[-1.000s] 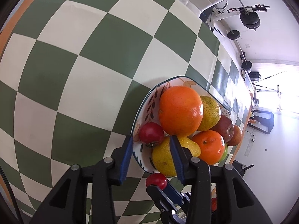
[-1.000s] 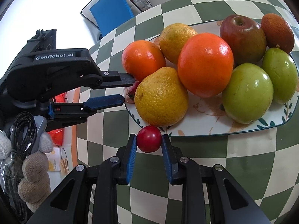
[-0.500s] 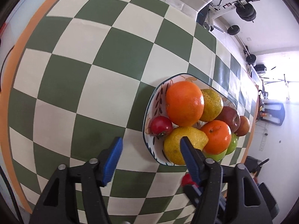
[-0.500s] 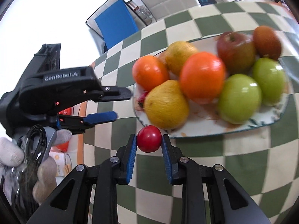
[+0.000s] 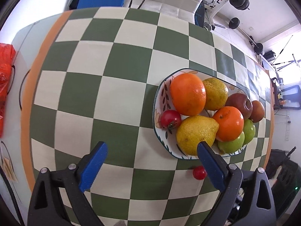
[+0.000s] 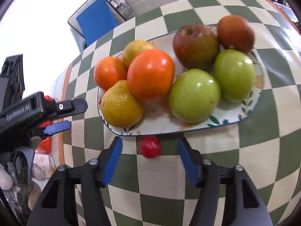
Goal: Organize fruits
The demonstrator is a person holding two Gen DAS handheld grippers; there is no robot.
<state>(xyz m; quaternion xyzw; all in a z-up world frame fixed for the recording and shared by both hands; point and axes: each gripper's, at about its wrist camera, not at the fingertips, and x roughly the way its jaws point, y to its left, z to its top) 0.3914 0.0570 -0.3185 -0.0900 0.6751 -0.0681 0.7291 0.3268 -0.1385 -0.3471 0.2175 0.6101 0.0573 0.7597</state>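
Nine fruits already sit on the long white plate with painted leaves [image 6: 250, 111], so we think most of the sorting is done. We count two round orange fruits, one big [image 6: 150, 75] and one smaller [image 6: 110, 72], a bumpy yellow lemon-shaped fruit [image 6: 121, 104], a yellow-green round fruit [image 6: 137, 49], a dark red apple [image 6: 194, 44], a brown-red round fruit [image 6: 235, 33] and two shiny green apples [image 6: 194, 96]. From the left view we also see a small red tomato with a dark stem end [image 5: 170, 119] at the near end of the plate, touching the lemon-shaped fruit.

One little red cherry tomato [image 6: 150, 146] is not on the plate. It is down on the green and cream checked tablecloth [image 5: 105, 86], just beside the plate's near rim.

Our right gripper [image 6: 149, 157] is opening its blue tongs, and the little tomato sits between them with a gap on each side, so nothing pinches it. Our left gripper [image 5: 150, 163] is opening its tongs too, spread wide over bare cloth with nothing between them.

We think one job is left: the little red tomato needs a home, on the plate or wherever small fruits go. We cannot tell if more fruit waits out of sight
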